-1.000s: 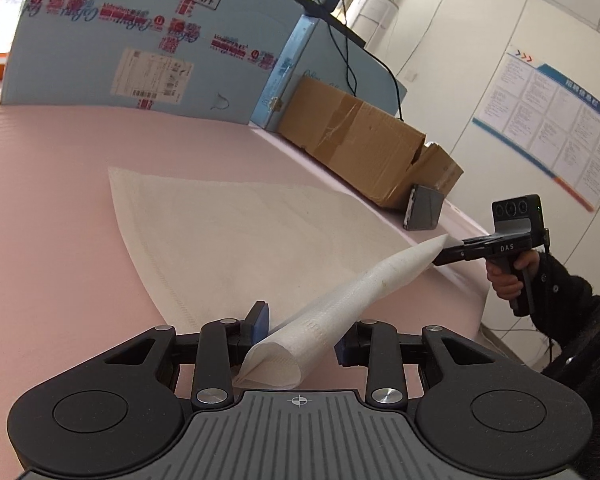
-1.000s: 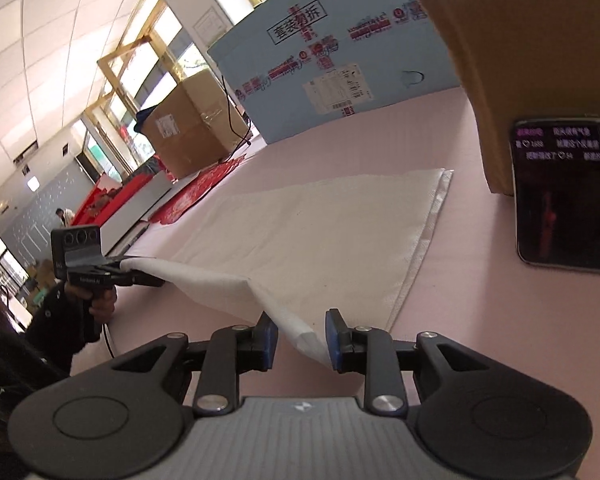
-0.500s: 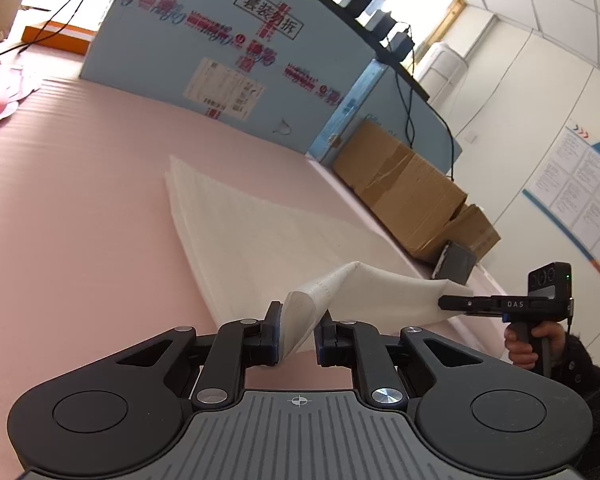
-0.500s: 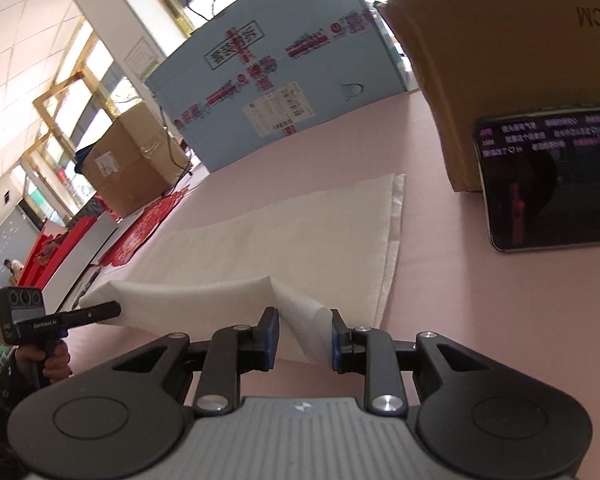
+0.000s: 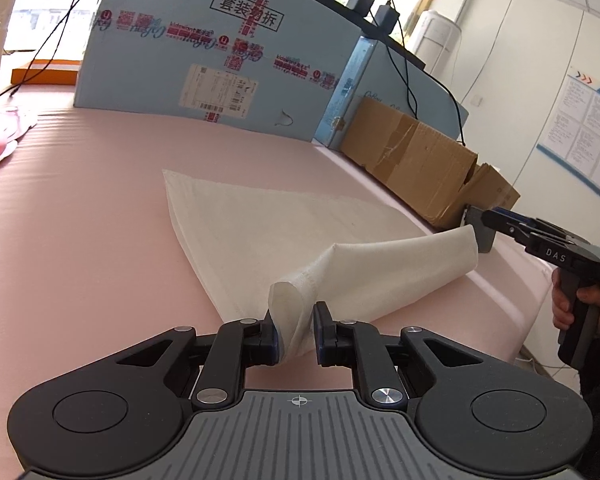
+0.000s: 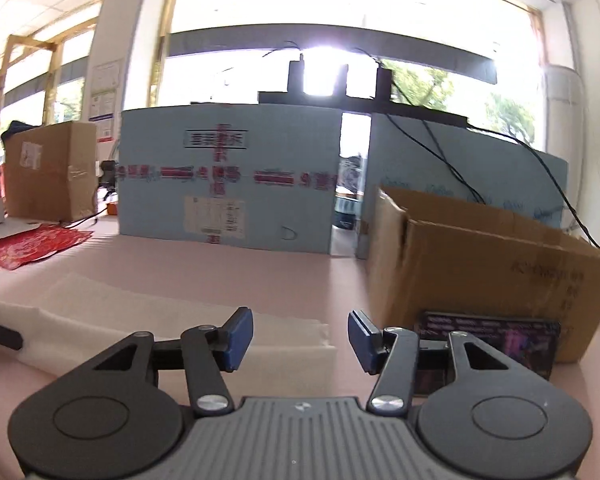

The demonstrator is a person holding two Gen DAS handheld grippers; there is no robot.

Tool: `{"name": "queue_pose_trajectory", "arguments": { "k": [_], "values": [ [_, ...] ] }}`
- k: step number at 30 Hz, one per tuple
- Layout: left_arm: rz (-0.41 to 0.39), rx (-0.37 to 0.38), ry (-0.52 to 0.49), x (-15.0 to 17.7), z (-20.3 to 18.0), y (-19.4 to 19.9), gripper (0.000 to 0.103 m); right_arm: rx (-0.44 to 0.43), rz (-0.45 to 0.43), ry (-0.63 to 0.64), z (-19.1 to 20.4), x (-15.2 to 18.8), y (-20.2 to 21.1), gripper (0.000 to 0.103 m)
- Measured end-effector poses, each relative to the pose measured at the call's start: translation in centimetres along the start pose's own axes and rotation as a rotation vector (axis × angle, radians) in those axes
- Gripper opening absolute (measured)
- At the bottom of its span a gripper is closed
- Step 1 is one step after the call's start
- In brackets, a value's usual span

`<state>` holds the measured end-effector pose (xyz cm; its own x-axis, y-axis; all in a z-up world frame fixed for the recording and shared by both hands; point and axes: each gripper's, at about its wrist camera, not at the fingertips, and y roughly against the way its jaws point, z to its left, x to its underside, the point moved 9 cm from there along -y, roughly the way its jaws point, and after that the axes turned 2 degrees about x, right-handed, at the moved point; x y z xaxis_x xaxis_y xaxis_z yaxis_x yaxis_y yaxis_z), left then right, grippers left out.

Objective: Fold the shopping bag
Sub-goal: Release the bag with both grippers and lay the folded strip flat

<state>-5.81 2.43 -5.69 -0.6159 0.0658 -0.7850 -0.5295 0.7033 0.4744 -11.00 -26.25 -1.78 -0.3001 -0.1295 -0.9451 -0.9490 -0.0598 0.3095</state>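
On the pink table (image 5: 80, 208) the white shopping bag (image 5: 260, 224) lies mostly flat, with its near edge lifted and rolled over toward the right. From the left wrist view you can see the left gripper (image 5: 295, 334) pinching one end of that rolled fold, pads pressed in on the cloth. Same view catches the right gripper (image 5: 496, 218) off to the side, held in a hand (image 5: 568, 304), its tips just beside the far corner of the fold but not on it. The right wrist view fills in the rest: right gripper's jaws have just been opening and stand well apart with nothing between them, bag sitting a bit ahead and to the left. That view is blurry, but only it shows the phone (image 6: 488, 340) leaning against the brown cardboard box (image 6: 480, 264), screen lit, plus the red paper cutouts (image 6: 32, 246) far left. Both views get the big blue box (image 5: 220, 52) at the back.
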Motion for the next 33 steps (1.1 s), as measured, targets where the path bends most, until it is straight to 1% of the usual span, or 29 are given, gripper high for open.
{"name": "queue_pose_trajectory", "arguments": {
  "k": [2, 4, 8, 9, 10, 11, 12, 13, 14, 15, 16, 19, 20, 21, 22, 23, 24, 25, 27, 28, 30, 31, 33],
  "values": [
    [0.008, 0.012, -0.001, -0.1, 0.2, -0.1, 0.015, -0.074, 0.02, 0.006, 2.5, 0.1, -1.3, 0.053],
    [0.016, 0.023, 0.005, -0.2, 0.5, -0.2, 0.015, -0.11, 0.069, 0.0, 3.9, 0.6, -3.5, 0.053],
    [0.025, 0.041, 0.025, -0.2, 0.9, -0.3, 0.015, -0.035, 0.165, 0.088, 4.9, 2.3, -5.6, 0.053],
    [0.022, 0.04, 0.025, -0.2, 1.0, -0.2, 0.015, -0.031, 0.19, 0.1, 5.1, 2.9, -5.8, 0.053],
    [0.018, 0.037, 0.026, -0.3, 1.0, -0.1, 0.019, -0.027, 0.214, 0.112, 5.4, 3.4, -6.1, 0.053],
    [0.01, 0.027, 0.022, -0.3, 1.2, 0.1, 0.022, -0.021, 0.208, 0.121, 5.6, 3.6, -5.9, 0.053],
    [-0.006, 0.0, 0.007, -0.5, 1.3, 0.5, 0.031, -0.015, 0.2, 0.13, 5.8, 3.7, -5.7, 0.053],
    [-0.032, -0.037, -0.016, -0.9, 1.3, 1.0, 0.051, -0.01, 0.197, 0.144, 6.0, 3.7, -5.3, 0.054],
    [-0.062, -0.076, -0.042, -1.3, 1.2, 1.7, 0.063, -0.007, 0.197, 0.15, 6.1, 3.8, -5.2, 0.054],
    [-0.098, -0.119, -0.075, -1.9, 1.0, 2.3, 0.081, -0.005, 0.192, 0.155, 6.2, 3.9, -5.2, 0.054],
    [-0.136, -0.162, -0.119, -2.5, 0.4, 2.9, 0.084, -0.004, 0.19, 0.155, 6.3, 4.0, -5.1, 0.054],
    [-0.246, -0.281, -0.299, -4.3, -2.7, 3.4, 0.084, 0.004, 0.177, 0.157, 6.2, 4.0, -4.8, 0.055],
    [-0.281, -0.307, -0.371, -4.7, -4.4, 2.9, 0.084, 0.007, 0.171, 0.159, 6.2, 4.0, -4.8, 0.055],
    [-0.292, -0.304, -0.411, -4.8, -5.7, 2.2, 0.082, 0.011, 0.164, 0.162, 6.2, 4.0, -4.9, 0.055],
    [-0.282, -0.274, -0.43, -4.7, -6.9, 1.1, 0.065, 0.015, 0.158, 0.167, 6.2, 4.0, -4.9, 0.055],
    [-0.251, -0.22, -0.446, -4.2, -8.4, -0.5, 0.05, 0.019, 0.151, 0.171, 6.3, 4.0, -4.9, 0.056],
    [-0.212, -0.186, -0.459, -3.8, -9.3, -2.0, 0.032, 0.024, 0.145, 0.176, 6.3, 3.9, -4.9, 0.056],
    [-0.178, -0.18, -0.475, -3.2, -9.8, -3.2, 0.027, 0.026, 0.139, 0.176, 6.3, 3.9, -4.8, 0.056],
    [-0.103, -0.196, -0.497, -2.3, -10.1, -5.6, 0.022, 0.021, 0.137, 0.159, 6.1, 3.9, -4.8, 0.056],
    [-0.063, -0.214, -0.497, -1.9, -9.8, -6.5, 0.022, 0.019, 0.137, 0.15, 6.0, 3.9, -4.8, 0.057],
    [0.025, -0.278, -0.479, -1.1, -8.1, -7.9, 0.023, 0.008, 0.142, 0.132, 5.7, 3.9, -4.9, 0.057],
    [0.036, -0.3, -0.468, -0.8, -7.4, -7.9, 0.025, 0.004, 0.144, 0.124, 5.6, 4.0, -4.9, 0.057],
    [0.018, -0.311, -0.412, -0.6, -6.1, -7.1, 0.025, -0.007, 0.149, 0.102, 5.4, 4.0, -5.0, 0.057]
  ]
}}
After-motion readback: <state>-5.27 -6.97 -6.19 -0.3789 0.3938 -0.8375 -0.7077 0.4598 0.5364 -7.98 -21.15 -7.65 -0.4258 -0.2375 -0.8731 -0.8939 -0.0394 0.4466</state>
